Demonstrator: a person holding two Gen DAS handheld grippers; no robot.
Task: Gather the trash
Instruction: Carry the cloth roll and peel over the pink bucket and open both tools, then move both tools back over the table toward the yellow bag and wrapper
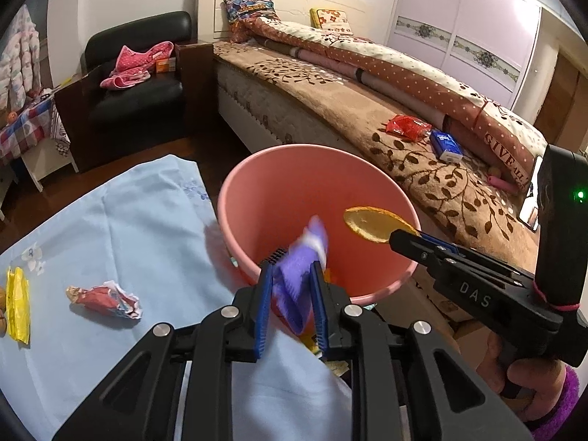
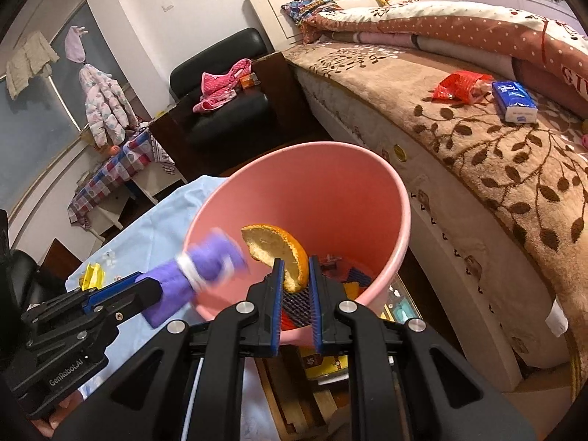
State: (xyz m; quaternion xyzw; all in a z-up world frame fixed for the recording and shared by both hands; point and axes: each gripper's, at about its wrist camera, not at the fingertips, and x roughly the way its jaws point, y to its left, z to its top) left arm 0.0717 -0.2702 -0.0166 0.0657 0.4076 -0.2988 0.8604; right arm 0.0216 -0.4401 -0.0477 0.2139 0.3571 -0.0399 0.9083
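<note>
A pink bin (image 1: 228,198) (image 2: 404,198) stands between a blue-clothed table and the bed. My left gripper (image 1: 294,262) (image 2: 150,286) is over the bin's near rim, shut on a purple wrapper (image 1: 294,275) (image 2: 205,261) whose free end is blurred. My right gripper (image 2: 296,261) (image 1: 400,237) is over the bin's mouth, shut on a piece of orange peel (image 2: 279,253) (image 1: 375,226). Some coloured trash (image 2: 352,279) lies at the bin's bottom. On the cloth lie a crumpled red wrapper (image 1: 104,297) and a yellow wrapper (image 1: 18,297) (image 2: 92,275).
The table's light blue cloth (image 1: 128,220) is to the left of the bin. On the brown bed cover (image 1: 422,183) to the right lie a red bag (image 1: 406,126) (image 2: 459,86) and a blue tissue pack (image 1: 446,145) (image 2: 514,101). Behind stands a black armchair (image 1: 136,92).
</note>
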